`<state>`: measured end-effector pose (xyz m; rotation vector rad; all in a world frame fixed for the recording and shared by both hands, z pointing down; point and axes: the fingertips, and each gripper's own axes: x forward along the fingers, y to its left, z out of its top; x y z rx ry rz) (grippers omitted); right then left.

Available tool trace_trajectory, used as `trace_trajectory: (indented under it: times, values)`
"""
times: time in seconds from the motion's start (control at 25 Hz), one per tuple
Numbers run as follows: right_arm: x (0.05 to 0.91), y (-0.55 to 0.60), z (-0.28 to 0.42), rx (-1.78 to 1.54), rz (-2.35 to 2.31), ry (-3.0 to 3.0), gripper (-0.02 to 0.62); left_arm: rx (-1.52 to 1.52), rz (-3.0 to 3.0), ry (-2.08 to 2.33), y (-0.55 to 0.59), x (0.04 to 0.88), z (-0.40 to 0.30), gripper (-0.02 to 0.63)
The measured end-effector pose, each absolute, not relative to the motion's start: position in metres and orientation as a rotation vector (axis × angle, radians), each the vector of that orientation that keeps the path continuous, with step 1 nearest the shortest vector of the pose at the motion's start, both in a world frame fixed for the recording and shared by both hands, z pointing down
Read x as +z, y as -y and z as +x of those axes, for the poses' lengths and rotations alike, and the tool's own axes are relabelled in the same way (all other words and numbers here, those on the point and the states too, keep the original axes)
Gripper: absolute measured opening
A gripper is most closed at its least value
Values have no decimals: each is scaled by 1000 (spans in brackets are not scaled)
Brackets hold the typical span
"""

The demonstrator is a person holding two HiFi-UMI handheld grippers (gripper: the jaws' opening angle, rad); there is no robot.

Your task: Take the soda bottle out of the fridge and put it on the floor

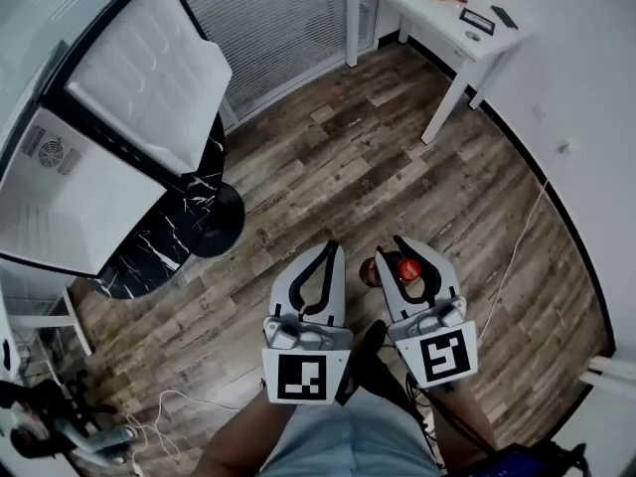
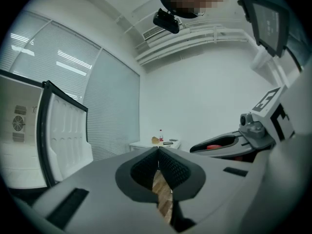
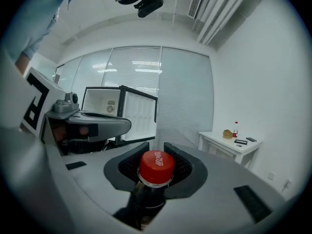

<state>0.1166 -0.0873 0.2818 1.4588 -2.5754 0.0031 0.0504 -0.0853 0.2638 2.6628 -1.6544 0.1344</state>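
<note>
My right gripper (image 1: pixel 397 256) is shut on the neck of the dark soda bottle (image 3: pixel 151 191), just under its red cap (image 3: pixel 156 166); the cap (image 1: pixel 407 269) shows between the jaws in the head view, above the wood floor (image 1: pixel 378 157). The bottle hangs upright, its body hidden below the jaws. My left gripper (image 1: pixel 329 254) rides beside it on the left, shut and holding nothing; its tips (image 2: pixel 158 152) meet. The small white fridge (image 1: pixel 70 182) stands at the left with its door (image 1: pixel 149 73) swung open.
A white table (image 1: pixel 437 18) with small items stands at the far right by the wall. A round black marble-patterned base (image 1: pixel 184 227) lies on the floor beside the fridge. Cables (image 1: pixel 169 405) trail near my feet. Window blinds (image 1: pixel 268 18) line the far side.
</note>
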Motion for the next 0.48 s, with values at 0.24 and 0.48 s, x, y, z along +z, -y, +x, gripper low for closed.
trace_trajectory:
  times: [0.24, 0.48]
  values:
    - [315, 79, 173, 34, 1552, 2496, 107, 209, 2727, 1518, 90, 299, 107, 17]
    - [358, 69, 219, 114, 1624, 2433, 107, 253, 2740, 1437, 91, 339, 144, 17]
